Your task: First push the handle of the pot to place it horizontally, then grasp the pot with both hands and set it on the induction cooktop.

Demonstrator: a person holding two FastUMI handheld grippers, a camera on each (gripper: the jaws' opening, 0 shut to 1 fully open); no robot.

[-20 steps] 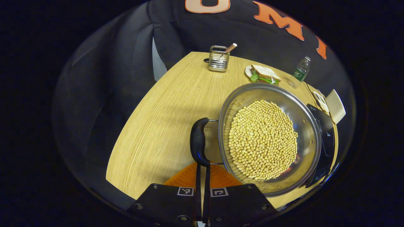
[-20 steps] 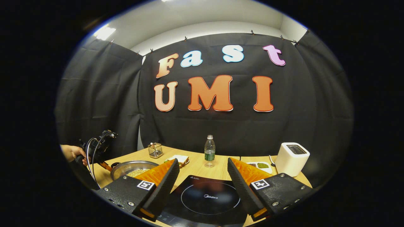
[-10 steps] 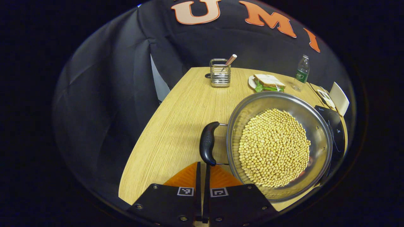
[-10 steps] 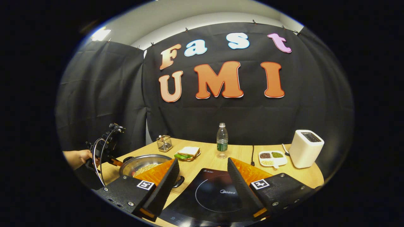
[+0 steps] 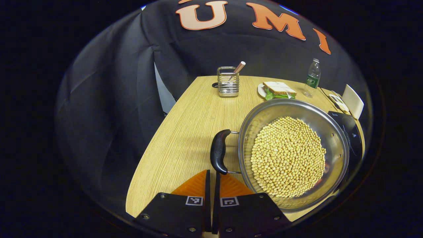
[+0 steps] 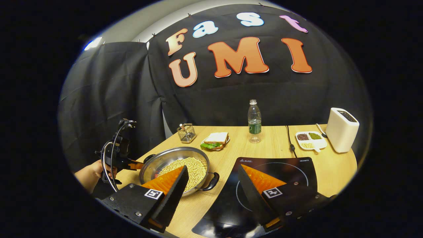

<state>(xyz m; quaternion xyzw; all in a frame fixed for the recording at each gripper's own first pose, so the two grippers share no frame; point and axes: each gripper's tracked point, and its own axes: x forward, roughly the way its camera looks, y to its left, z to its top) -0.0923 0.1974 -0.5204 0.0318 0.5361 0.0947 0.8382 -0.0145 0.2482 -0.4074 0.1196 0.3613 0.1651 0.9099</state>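
The left gripper [image 5: 211,185], fingers pressed together, is pointing at the pot's handle [image 5: 218,151], likely for pushing. The right gripper [image 6: 211,185] is hanging wide apart between pot [image 6: 178,165] and cooktop [image 6: 297,168]. The pot is sitting on the table [image 5: 185,132] beside the cooktop.

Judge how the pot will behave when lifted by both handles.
The pot looks like steel and holds a wide layer of beans, so it is probably heavy. Tilted, the loose beans would likely slide and shift the weight. The low wall suggests they could spill.
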